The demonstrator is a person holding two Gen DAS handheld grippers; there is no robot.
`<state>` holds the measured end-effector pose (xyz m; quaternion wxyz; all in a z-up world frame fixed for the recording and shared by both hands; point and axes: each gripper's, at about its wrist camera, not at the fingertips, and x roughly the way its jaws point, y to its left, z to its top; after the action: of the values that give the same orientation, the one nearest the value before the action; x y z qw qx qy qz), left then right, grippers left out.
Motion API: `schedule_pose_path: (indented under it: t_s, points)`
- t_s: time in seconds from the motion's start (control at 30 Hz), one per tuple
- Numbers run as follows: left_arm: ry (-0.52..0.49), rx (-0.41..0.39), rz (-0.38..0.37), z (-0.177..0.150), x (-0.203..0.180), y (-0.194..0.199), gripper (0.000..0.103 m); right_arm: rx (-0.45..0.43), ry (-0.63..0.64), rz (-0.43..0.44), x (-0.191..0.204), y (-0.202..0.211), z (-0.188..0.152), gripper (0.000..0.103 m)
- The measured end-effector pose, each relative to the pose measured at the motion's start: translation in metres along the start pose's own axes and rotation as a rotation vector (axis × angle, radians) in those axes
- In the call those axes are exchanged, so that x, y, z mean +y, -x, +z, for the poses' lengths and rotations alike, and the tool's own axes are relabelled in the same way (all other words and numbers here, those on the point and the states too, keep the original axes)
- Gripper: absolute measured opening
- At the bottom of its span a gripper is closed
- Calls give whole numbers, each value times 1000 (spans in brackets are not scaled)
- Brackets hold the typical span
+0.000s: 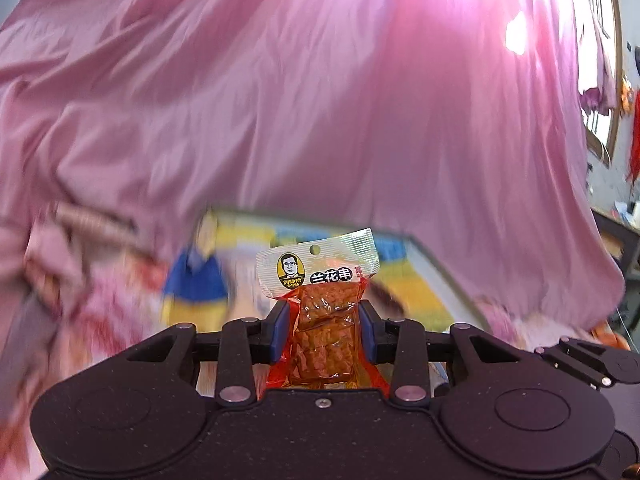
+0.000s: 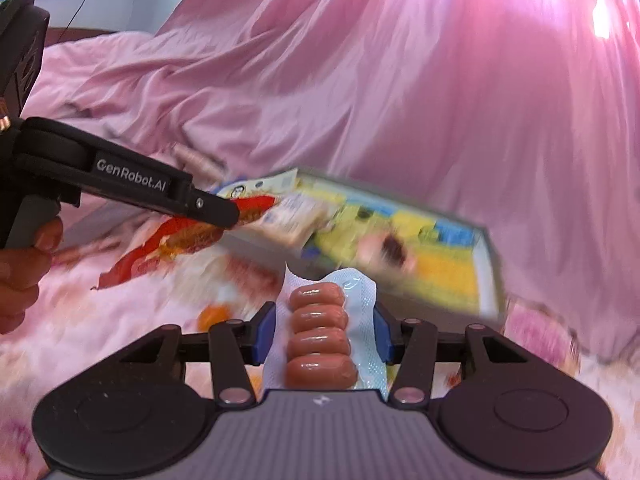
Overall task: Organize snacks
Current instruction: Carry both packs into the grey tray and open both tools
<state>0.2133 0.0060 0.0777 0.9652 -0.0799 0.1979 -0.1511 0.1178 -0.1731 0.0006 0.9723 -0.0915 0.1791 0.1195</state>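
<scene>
My clear-topped packet of reddish-brown dried tofu pieces (image 1: 320,312) stands upright between the blue pads of my left hand-held gripper (image 1: 325,330), clenched on its sides, its long axis running straight out along the fingers. My right hand-held gripper (image 2: 323,334) clamps a clear blister strip of four small brown sausages (image 2: 322,340), its long axis also pointing forward. Ahead of and below both lies the shallow grey-rimmed tray with a yellow and blue printed floor (image 2: 490,264), blurred, resting on the pink floral bed cover (image 2: 120,320). In the right view the tray lies ahead and slightly right, so I judge the sausages nearer it. Pink draped sheeting (image 1: 320,100) hangs behind.
</scene>
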Motion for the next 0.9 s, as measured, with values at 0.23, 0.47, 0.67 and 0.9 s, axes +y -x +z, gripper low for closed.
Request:
schedule_pose_path:
  t_s: [0.23, 0.47, 0.67, 0.9]
  points:
    - [-33, -47, 57, 47, 5, -63, 39, -44, 14, -31, -37, -59, 50, 54]
    - [-25, -3, 96, 58, 23, -120, 39, -45, -8, -43, -56, -122, 76, 55]
    - [-6, 90, 132, 49, 36, -153, 40, 2, -42, -22, -57, -166, 75, 55]
    - [-35, 108, 136, 41, 35, -162, 34, 64, -53, -17, -54, -189, 60, 59]
